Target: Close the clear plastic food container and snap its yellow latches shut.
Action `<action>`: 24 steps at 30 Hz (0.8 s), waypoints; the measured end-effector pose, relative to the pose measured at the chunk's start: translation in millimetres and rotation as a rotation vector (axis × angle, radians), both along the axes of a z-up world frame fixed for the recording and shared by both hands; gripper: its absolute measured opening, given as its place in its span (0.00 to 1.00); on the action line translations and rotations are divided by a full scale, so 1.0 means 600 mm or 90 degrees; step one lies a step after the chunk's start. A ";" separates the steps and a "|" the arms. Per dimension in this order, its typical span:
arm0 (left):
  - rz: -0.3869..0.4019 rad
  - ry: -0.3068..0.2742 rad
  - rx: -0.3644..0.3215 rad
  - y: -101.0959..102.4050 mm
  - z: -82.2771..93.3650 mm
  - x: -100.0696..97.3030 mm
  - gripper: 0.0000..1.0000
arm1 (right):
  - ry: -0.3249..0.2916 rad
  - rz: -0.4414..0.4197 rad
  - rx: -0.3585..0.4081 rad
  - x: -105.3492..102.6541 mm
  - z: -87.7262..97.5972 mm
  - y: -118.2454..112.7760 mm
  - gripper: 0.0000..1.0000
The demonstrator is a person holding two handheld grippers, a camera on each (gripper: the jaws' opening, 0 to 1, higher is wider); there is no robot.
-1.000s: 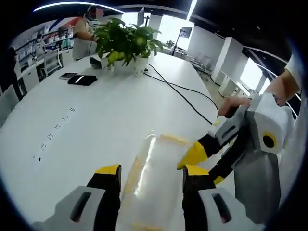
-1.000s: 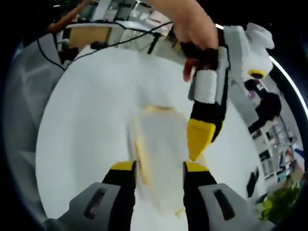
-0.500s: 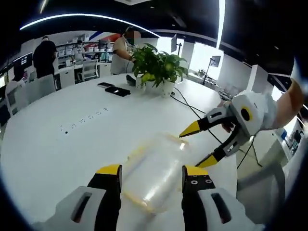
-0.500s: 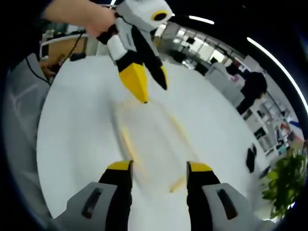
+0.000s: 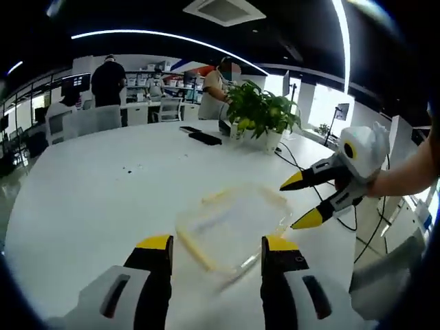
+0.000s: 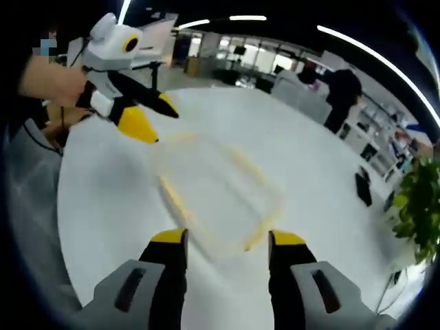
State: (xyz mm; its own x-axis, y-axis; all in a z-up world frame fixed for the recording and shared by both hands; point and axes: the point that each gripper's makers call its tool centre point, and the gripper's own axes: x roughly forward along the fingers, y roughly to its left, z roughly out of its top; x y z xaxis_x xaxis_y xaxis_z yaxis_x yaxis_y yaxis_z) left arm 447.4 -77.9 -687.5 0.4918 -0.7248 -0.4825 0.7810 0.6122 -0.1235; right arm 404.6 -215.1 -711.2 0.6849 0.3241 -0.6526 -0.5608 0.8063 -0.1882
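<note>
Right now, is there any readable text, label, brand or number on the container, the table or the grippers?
None can be read.
Clear container: no label visible.
White table: a few small dark marks, too small to read.
Both grippers: no visible lettering.

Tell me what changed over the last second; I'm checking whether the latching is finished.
Both grippers pulled back from the container: a second ago the left gripper and right gripper had their fingers right against it; now both hang apart from it, open, holding nothing. The container stayed lying on the table, lid on. The latches are too blurred to judge.
</note>
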 end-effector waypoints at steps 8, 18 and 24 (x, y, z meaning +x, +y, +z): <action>-0.017 0.007 0.044 -0.003 -0.048 -0.013 0.42 | 0.033 -0.010 0.002 -0.003 -0.030 -0.005 0.41; -0.022 -0.009 0.060 -0.007 -0.056 -0.004 0.34 | 0.035 -0.012 0.002 0.000 -0.037 0.003 0.36; -0.014 -0.010 0.057 -0.002 -0.057 0.004 0.35 | 0.032 -0.013 -0.007 0.005 -0.036 0.007 0.34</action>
